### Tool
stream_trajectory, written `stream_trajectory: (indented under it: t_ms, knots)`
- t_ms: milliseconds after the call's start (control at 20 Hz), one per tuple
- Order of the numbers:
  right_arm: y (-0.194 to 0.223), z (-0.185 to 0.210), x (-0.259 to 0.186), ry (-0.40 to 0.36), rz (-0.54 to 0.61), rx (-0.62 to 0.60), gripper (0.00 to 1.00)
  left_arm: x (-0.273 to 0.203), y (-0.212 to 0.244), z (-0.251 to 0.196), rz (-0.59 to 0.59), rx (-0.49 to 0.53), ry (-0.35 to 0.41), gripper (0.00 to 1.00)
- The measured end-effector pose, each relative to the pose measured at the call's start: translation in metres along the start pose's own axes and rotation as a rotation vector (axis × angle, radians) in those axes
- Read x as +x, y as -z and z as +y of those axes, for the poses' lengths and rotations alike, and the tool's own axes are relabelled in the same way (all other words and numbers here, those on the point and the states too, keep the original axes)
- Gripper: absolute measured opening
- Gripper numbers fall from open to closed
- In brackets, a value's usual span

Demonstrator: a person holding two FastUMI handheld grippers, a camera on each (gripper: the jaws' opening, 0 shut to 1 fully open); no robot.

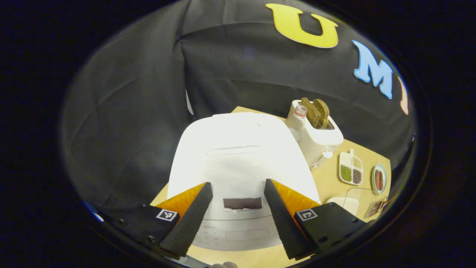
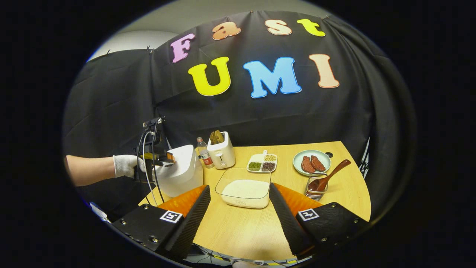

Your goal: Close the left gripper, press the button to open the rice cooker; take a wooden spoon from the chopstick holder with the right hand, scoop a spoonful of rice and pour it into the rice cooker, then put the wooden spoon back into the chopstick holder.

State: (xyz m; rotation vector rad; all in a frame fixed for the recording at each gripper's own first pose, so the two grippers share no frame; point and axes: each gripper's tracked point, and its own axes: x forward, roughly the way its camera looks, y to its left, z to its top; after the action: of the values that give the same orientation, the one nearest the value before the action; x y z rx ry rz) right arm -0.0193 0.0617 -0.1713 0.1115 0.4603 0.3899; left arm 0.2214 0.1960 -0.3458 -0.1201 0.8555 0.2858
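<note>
The white rice cooker (image 1: 238, 149) stands with its lid down, just below my left gripper (image 1: 238, 182), which is open, its fingers spread to either side of the dark panel (image 1: 242, 203) on the cooker's front. In the right gripper view a gloved hand holds that left gripper (image 2: 163, 156) over the rice cooker (image 2: 184, 173) at the table's left end. My right gripper (image 2: 240, 186) hovers open and holds nothing, in front of the clear box of rice (image 2: 245, 190). The wooden spoon (image 2: 333, 173) leans in the wire chopstick holder (image 2: 316, 186) to the right.
A toaster (image 2: 221, 152) and a small bottle (image 2: 203, 152) stand behind the cooker. A divided dish of beans (image 2: 263, 162) and a plate with meat (image 2: 311, 162) lie behind the rice box. The wooden table (image 2: 241, 230) ends close to my right gripper.
</note>
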Motion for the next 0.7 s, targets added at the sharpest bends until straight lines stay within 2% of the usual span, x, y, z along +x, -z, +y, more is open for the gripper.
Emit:
stream_trajectory:
  t_ms: [50,200,250,350,400,450,500,550,700]
  knots:
    - [0.000,0.000,0.001,-0.012,0.003,0.007,0.97,-0.003,0.000,-0.005,-0.015,0.027,0.023,0.96]
    - [-0.005,-0.005,0.002,-0.012,-0.005,0.009,0.97,-0.002,-0.001,-0.016,0.007,0.097,0.046,1.00]
    - [-0.007,-0.006,0.003,-0.017,-0.007,0.014,0.97,-0.002,-0.004,-0.019,0.010,0.093,0.042,0.94]
    - [-0.016,-0.011,0.002,-0.011,-0.028,0.018,0.97,-0.001,-0.006,-0.023,0.029,0.076,0.044,0.98]
    - [-0.018,-0.014,0.001,-0.004,-0.026,0.016,0.97,-0.001,-0.009,-0.025,0.032,0.097,0.060,0.94]
    - [-0.020,-0.017,0.001,-0.001,-0.030,0.018,0.97,0.000,-0.007,-0.027,0.045,0.127,0.084,1.00]
    - [-0.022,-0.018,0.000,0.002,-0.034,0.022,0.97,0.000,-0.007,-0.030,0.057,0.143,0.102,0.94]
    - [-0.023,-0.019,0.001,0.004,-0.034,0.022,0.97,-0.001,-0.005,-0.030,0.071,0.160,0.118,0.97]
    - [-0.022,-0.017,0.003,-0.001,-0.025,0.020,0.97,-0.002,-0.008,-0.024,0.070,0.146,0.110,0.97]
